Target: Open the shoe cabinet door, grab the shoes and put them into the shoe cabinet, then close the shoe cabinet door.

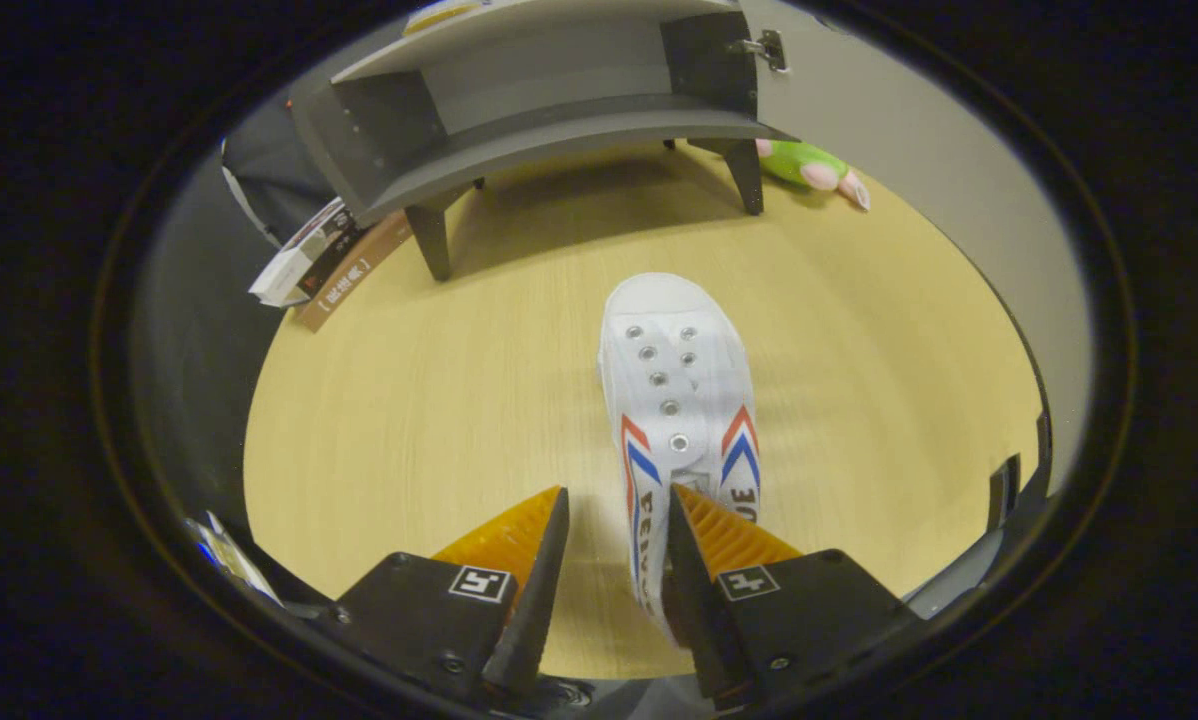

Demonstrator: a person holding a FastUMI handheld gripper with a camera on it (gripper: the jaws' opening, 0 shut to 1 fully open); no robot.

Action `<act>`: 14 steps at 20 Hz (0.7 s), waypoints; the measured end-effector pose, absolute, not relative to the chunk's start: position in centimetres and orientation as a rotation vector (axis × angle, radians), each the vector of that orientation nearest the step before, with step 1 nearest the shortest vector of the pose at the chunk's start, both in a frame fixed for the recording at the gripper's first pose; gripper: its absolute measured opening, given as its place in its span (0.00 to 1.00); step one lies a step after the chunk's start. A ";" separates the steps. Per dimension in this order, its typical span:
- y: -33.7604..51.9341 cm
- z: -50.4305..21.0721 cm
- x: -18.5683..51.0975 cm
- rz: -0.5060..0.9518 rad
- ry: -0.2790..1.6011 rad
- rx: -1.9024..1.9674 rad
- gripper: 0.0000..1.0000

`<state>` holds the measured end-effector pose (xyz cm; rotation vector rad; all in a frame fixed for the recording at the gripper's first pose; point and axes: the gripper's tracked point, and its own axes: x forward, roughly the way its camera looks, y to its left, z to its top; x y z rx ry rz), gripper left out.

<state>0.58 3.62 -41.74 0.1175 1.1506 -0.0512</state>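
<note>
A white canvas shoe with red and blue side stripes lies on the wooden table, toe pointing at the grey shoe cabinet. The cabinet stands on short legs beyond the shoe. Its door is swung open to the right and the inner shelf is bare. My gripper is open at the shoe's heel end. One finger sits inside the shoe's opening and the other outside its left wall, with a gap between that finger and the wall. The wall passes between the fingers.
A green and pink plush toy lies by the cabinet's right leg, near the open door. A white box and a brown strip rest at the table's left edge beside the cabinet's left leg. Bare wood separates the shoe from the cabinet.
</note>
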 end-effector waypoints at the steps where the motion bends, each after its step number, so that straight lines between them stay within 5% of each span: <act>1: 3.1 -41.9 0.6 -0.070 1.167 0.100 0.52; 2: 2.8 -41.8 0.7 -0.097 1.168 0.084 0.49; 4: 2.4 -41.8 0.7 -0.114 1.180 0.069 0.23; 7: 3.0 -41.9 1.2 -0.003 1.142 0.088 0.04; 14: 2.8 -41.1 1.5 0.096 1.067 0.122 0.04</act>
